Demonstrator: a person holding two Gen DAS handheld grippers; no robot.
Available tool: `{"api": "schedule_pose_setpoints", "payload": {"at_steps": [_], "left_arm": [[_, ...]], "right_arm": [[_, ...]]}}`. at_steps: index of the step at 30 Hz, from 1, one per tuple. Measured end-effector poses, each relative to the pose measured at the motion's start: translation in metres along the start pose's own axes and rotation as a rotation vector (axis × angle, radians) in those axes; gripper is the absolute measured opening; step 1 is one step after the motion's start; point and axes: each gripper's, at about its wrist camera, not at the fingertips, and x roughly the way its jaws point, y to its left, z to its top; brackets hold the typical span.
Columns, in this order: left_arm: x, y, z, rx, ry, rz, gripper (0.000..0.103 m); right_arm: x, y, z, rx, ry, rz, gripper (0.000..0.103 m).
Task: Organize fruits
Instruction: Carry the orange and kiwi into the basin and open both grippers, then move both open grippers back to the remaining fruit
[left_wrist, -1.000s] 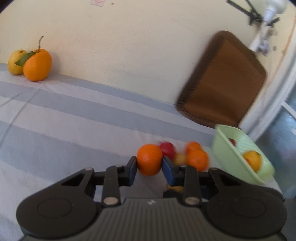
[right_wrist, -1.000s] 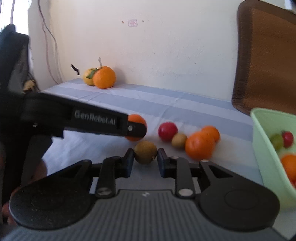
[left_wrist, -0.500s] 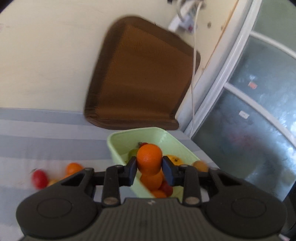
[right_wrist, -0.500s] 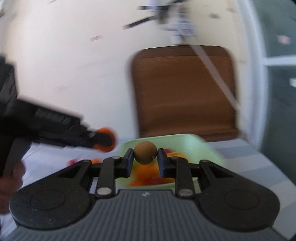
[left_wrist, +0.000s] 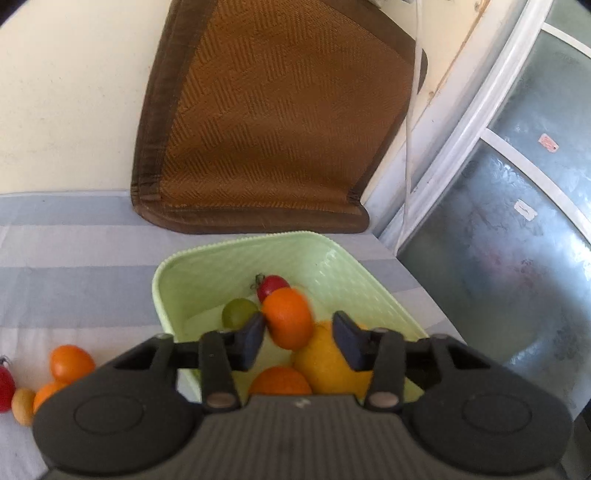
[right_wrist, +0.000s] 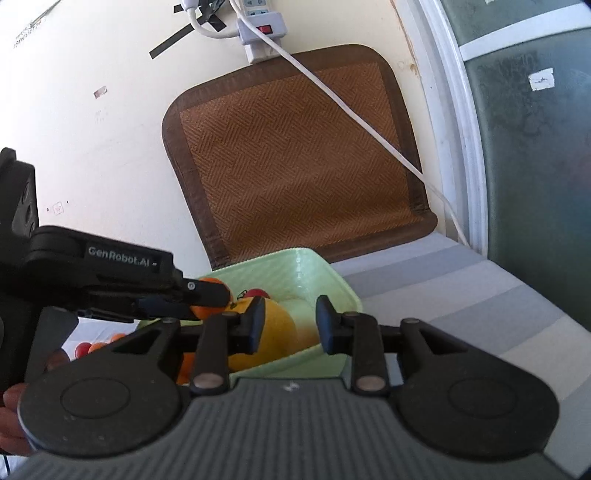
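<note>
left wrist view: the left gripper (left_wrist: 298, 338) is held over the green basket (left_wrist: 207, 269), jaws just opened and now apart. the orange (left_wrist: 289, 318) sits between them, touching the left pad at most, clear of the right one — judged released and dropping, slightly blurred. already in the basket: a red tomato (left_wrist: 272, 283) at 12 o'clock of the orange, a green fruit (left_wrist: 238, 312) at 9, a yellow fruit (left_wrist: 328, 360) and another orange (left_wrist: 280, 382) at 5–6. still on the striped cloth (left_wrist: 74, 266) at 8 o'clock of the basket: a few small orange, red and yellow fruits (left_wrist: 70, 362).

right wrist view: the right gripper (right_wrist: 290, 321) is also over the basket (right_wrist: 314, 267), jaws just opened, apart, nothing clamped — only basket contents are seen through the gap. the left gripper (right_wrist: 207, 293) shows at 9 o'clock with the orange (right_wrist: 207, 312) at its tip.

progress: well along, several fruits left outside.
</note>
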Motion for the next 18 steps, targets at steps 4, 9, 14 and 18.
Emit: {"api": "schedule_pose_setpoints", "payload": {"at_steps": [4, 9, 14, 18], "left_arm": [[-0.035, 0.008, 0.001, 0.002, -0.064, -0.014, 0.049], [-0.11, 0.05, -0.022, -0.024, -0.195, 0.043, 0.053], [-0.159, 0.108, -0.059, -0.071, -0.194, 0.269, 0.053], [-0.168, 0.141, -0.078, -0.116, -0.18, 0.331, 0.053]], "right_arm": [[-0.006, -0.003, -0.001, 0.002, -0.035, -0.01, 0.042], [-0.016, -0.005, -0.002, 0.03, -0.08, -0.006, 0.042], [-0.032, 0.016, 0.002, 0.031, -0.112, 0.09, 0.042], [-0.035, 0.068, 0.001, -0.069, -0.069, 0.259, 0.042]]}}
